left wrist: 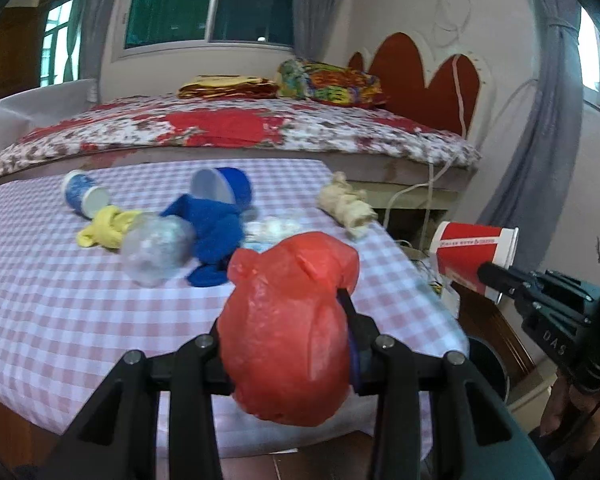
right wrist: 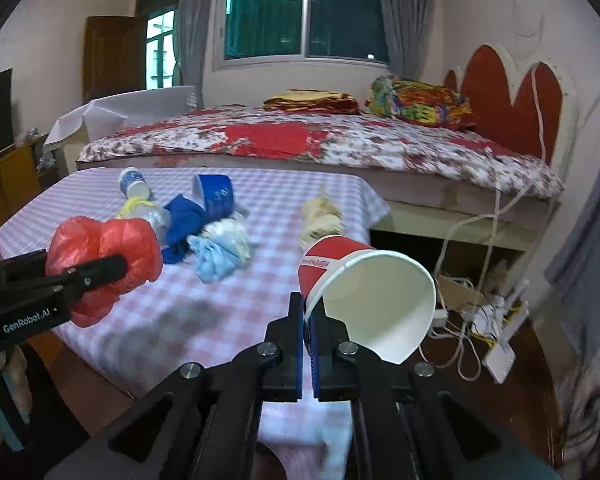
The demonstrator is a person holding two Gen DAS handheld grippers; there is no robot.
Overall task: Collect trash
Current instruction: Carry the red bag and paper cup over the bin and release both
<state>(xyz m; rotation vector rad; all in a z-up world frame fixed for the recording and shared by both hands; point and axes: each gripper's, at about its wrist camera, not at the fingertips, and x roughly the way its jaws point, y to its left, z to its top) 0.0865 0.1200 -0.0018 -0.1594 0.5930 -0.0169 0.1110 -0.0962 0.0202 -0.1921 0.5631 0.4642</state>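
Past the table's (right wrist: 260, 216) right edge, I am holding a red paper cup (right wrist: 364, 280) by its rim in my right tongs (right wrist: 308, 332), clamped tight. My left tongs (left wrist: 288, 344) are gripping a crumpled red bag (left wrist: 288, 332) over the near edge. Remaining trash is lying ahead, toward the far-left corner, nearer my left hand.

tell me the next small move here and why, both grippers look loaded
Probably carry both loads to the dark bin that shows past the table's right corner and release there. The left gripper is clamped on the red plastic bag, the right gripper pinches the rim of the red paper cup, and both are lifted clear of the checked tablecloth, so neither can pick up more.
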